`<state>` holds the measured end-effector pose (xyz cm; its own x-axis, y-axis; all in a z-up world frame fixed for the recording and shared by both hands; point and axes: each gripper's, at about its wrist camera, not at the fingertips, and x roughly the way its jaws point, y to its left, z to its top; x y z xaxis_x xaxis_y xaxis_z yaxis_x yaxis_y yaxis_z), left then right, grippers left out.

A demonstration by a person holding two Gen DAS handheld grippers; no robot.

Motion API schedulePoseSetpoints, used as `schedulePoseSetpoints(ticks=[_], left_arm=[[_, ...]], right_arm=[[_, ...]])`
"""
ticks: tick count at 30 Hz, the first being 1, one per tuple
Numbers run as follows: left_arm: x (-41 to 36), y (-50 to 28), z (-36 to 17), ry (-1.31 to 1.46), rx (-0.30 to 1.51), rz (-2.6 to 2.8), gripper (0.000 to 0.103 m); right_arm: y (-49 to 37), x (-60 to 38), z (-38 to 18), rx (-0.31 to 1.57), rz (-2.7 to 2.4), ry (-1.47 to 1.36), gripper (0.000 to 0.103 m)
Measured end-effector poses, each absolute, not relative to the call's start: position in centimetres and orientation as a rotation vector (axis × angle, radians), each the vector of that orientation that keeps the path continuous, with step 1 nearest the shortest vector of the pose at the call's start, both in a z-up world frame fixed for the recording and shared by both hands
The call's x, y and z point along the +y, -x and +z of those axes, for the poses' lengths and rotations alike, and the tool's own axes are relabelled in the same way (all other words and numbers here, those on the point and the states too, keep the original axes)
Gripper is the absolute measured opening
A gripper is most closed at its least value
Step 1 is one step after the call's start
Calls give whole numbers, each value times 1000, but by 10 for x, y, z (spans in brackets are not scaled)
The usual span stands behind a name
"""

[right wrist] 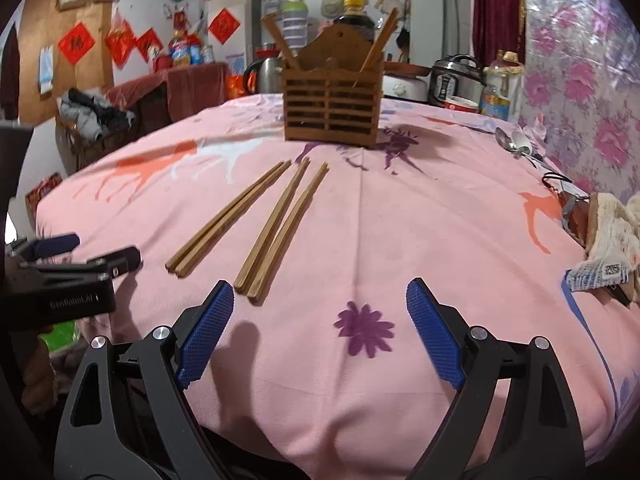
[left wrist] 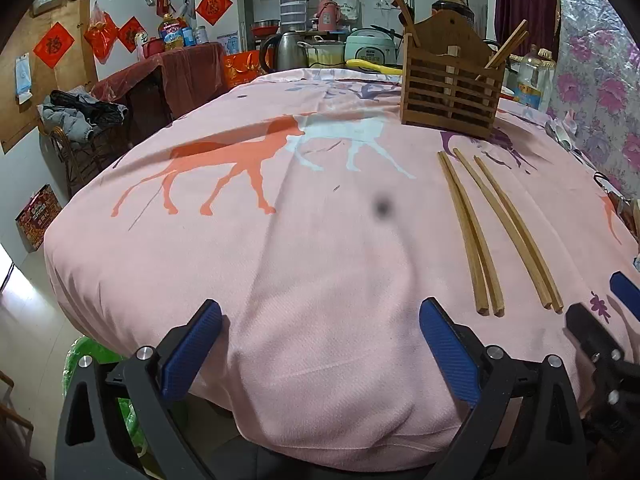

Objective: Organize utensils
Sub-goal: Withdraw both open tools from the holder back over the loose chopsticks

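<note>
- My left gripper [left wrist: 320, 344] is wide open. It holds nothing and sits over the bare pink cloth [left wrist: 280, 260] at the near edge of the table.
- The left pair of chopsticks [right wrist: 228, 220] lies flat on the cloth.
- The right pair of chopsticks [right wrist: 282, 232] lies just beside it. Its near ends are close to my right gripper's left finger.
- My right gripper [right wrist: 320, 328] is wide open too, and empty.
- The wooden holder [right wrist: 332, 112] stands farther back, with some sticks in it already.
- I think I am at the picking-up step. Next, my right gripper needs to slide left, go around one pair, and squeeze.
</note>
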<state>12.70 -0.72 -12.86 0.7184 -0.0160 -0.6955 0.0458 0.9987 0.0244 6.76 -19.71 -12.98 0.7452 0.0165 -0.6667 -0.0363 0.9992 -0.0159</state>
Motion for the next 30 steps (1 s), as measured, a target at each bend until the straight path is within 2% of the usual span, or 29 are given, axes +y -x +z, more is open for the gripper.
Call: schedulePoseSetpoints(ticks=[12, 14, 15, 30], left_arm=[[-7, -128, -131, -43, 761, -28, 99], [-7, -128, -131, -43, 762, -28, 99], [-7, -128, -131, -42, 762, -29, 99], [-37, -117, -128, -113, 740, -222, 98]], right_arm=[[-82, -221, -141, 761, -99, -27, 83], [-81, -238, -140, 760, -140, -96, 75], [-80, -242, -139, 752, -133, -116, 74], [-79, -231, -141, 749, -75, -85, 78]])
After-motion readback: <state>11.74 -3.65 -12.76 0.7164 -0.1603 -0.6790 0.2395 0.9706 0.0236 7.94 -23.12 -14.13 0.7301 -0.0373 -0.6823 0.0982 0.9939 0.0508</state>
